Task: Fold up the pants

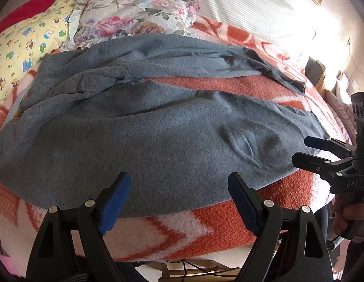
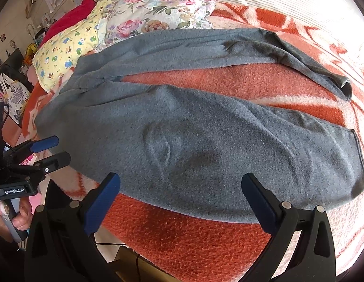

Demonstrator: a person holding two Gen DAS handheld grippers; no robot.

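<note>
Grey fleece pants (image 1: 158, 129) lie spread flat on the bed, waist to the left, both legs running right and splayed apart; they also show in the right wrist view (image 2: 205, 145). My left gripper (image 1: 179, 181) is open and empty, hovering over the near edge of the near leg. My right gripper (image 2: 180, 181) is open and empty over the near leg's lower part, close to its near edge. Each gripper shows in the other's view: the right one (image 1: 301, 150) near the leg's cuff, the left one (image 2: 61, 149) near the waist end.
An orange and white patterned blanket (image 1: 229, 216) covers the bed. A yellow cartoon pillow (image 1: 27, 44), a floral pillow (image 1: 139, 16) and a red cloth (image 1: 29, 7) lie at the far left. The bed's near edge drops off below the grippers. A striped sheet (image 1: 229, 2) lies beyond.
</note>
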